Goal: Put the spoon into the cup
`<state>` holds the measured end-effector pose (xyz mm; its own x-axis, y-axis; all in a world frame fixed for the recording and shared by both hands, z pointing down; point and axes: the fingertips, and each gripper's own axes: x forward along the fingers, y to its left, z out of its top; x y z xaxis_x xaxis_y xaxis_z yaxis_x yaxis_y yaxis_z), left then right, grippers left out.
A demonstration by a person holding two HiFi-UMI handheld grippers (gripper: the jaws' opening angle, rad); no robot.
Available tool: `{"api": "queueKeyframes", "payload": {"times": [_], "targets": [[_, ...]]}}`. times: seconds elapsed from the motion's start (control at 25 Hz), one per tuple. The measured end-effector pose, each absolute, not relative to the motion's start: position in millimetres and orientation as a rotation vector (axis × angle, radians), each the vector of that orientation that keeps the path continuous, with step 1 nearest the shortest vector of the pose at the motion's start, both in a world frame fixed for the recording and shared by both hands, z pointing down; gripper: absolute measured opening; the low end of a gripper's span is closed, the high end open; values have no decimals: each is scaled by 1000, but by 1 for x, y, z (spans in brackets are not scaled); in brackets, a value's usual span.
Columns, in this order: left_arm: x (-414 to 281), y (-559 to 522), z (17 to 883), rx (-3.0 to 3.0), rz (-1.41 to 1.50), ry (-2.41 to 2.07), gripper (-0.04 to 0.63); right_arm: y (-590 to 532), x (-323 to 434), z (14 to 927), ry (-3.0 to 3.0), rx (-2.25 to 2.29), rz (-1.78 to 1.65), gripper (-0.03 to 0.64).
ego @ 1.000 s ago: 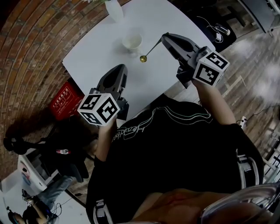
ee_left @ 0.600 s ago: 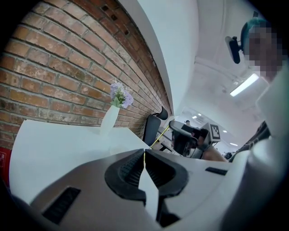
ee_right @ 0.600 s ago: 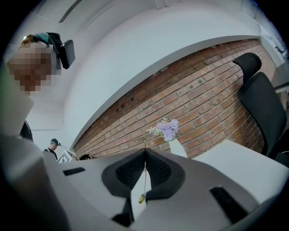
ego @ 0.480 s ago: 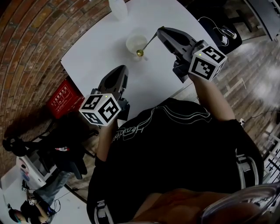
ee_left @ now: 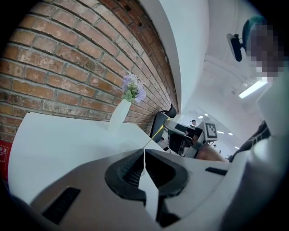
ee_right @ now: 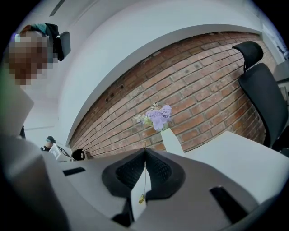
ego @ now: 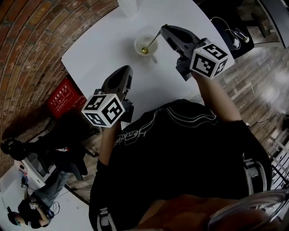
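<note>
A white cup (ego: pixel 141 42) stands on the white table (ego: pixel 99 49). A thin gold spoon (ego: pixel 150 43) slants down from my right gripper (ego: pixel 163 29), which is shut on the end of its handle. The spoon's bowl sits inside the outline of the cup's rim; whether it touches the cup I cannot tell. In the right gripper view the spoon (ee_right: pixel 145 180) hangs between the shut jaws of the right gripper (ee_right: pixel 145 150). My left gripper (ego: pixel 127 68) hovers over the table's near edge, shut and empty. In the left gripper view, past the left gripper (ee_left: pixel 144 151), the spoon (ee_left: pixel 156 132) shows as a thin yellow line.
A white vase (ego: pixel 128 6) with purple flowers (ee_right: pixel 159 116) stands at the table's far side by the brick wall. A red crate (ego: pixel 63 97) sits on the floor left of the table. A black office chair (ee_right: pixel 264 90) stands to the right.
My right gripper has carried the spoon left and farther away, from beside the cup to over it; the spoon's bowl now lies within the cup's rim. The left gripper has stayed put.
</note>
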<state>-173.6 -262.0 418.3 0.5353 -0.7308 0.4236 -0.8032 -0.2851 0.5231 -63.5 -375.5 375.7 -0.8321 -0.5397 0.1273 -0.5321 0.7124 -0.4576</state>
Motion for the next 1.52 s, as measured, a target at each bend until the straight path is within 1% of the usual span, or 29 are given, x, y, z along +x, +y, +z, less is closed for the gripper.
{"api": "queueKeyframes", "payload": {"times": [0.24,0.52,1.28,1.52], "targets": [[-192,-279,442,2006,154,-1233,9,-402,-87,416,2926,-920,-842,0],[-194,-288,459,1971,182,-1219,9,-411,-98,447,2967,-898,-905,0],[-191,-298,486,1917,207,-1196,9,-417,-108,484,3031,-821,-953,0],[-191,-300,490,1909,214,-1189,9,-427,-103,492,3000,-822,-1018,0]]}}
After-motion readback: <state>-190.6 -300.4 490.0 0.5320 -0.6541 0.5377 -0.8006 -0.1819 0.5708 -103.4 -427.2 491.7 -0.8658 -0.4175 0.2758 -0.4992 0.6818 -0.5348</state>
